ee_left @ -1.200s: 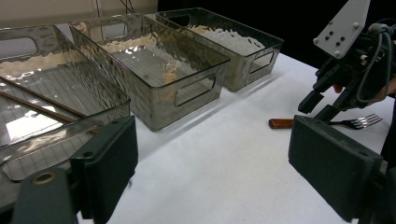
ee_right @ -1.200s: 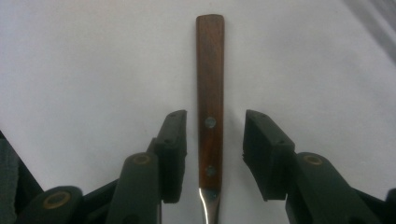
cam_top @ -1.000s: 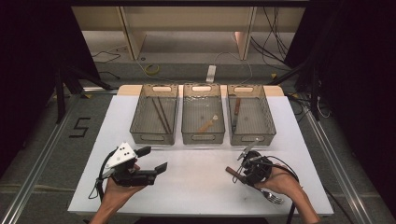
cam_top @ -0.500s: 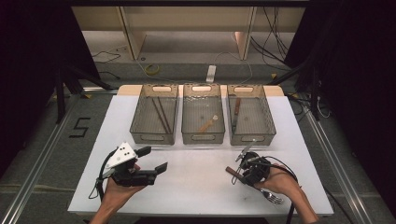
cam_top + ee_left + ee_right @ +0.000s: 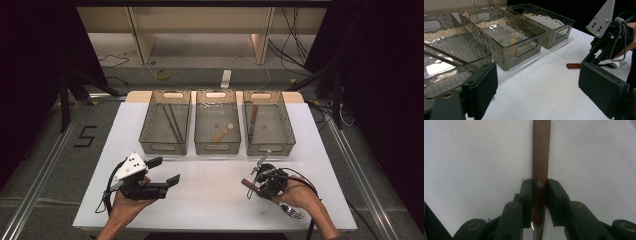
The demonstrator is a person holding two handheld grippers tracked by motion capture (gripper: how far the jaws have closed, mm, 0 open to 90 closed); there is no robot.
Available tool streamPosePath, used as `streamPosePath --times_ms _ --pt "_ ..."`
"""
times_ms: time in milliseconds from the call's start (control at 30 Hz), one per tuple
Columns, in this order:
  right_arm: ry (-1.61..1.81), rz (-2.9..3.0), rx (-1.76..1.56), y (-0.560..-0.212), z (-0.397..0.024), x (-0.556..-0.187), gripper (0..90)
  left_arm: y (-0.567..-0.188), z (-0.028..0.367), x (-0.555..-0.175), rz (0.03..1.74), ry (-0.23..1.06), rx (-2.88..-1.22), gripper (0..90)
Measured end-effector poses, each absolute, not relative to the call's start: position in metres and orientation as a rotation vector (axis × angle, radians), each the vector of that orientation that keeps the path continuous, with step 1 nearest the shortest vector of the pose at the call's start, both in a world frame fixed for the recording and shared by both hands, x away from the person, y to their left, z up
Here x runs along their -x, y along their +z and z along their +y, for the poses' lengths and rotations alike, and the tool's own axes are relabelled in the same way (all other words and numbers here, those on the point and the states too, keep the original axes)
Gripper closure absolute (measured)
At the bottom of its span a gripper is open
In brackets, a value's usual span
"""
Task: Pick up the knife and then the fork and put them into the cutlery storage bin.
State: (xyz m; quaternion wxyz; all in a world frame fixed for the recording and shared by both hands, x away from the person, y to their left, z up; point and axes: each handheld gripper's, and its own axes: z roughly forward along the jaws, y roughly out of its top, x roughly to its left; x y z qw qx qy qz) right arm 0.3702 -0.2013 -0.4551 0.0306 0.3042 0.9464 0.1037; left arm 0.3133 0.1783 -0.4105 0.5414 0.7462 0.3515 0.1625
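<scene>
A wooden-handled metal fork [image 5: 541, 157] lies flat on the smooth white table [image 5: 210, 200], near the front edge toward the right corner. Its brown handle is straight, slim and riveted, and the silver tines point toward that front-right corner. The right gripper [image 5: 539, 195] has just been closing its black jaws with the handle between them, and in the right gripper view both pads now press on the handle's sides at the rivets. The handle's free end sticks out past the jaws over bare table.

The left gripper [image 5: 167, 172] is held above the front-left part of the table, its blocky black jaws spread wide with nothing between them. A grey three-cornered plate sits on top of it.

Along the back edge three clear, ripple-walled plastic bins stand side by side, each rectangular with cut-out handles. The left bin [image 5: 150, 131] holds dark thin chopsticks [image 5: 171, 122]. The middle bin [image 5: 200, 131] holds a pale wooden spoon [image 5: 222, 133]. The right bin [image 5: 285, 131] holds a brown-handled utensil [image 5: 252, 119].

Between the bins' front walls and the two grippers the white surface lies open across the table's width, and the fork has bare table on both sides of its handle.
</scene>
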Motion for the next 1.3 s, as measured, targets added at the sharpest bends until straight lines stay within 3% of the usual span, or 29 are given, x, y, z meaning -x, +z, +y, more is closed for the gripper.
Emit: streamPosePath --times_ms 1300 --pt "0.377 2.917 -0.915 -0.4482 -0.2042 -0.3697 77.0 -0.4102 0.1776 -0.3125 0.826 0.392 -1.781 15.6"
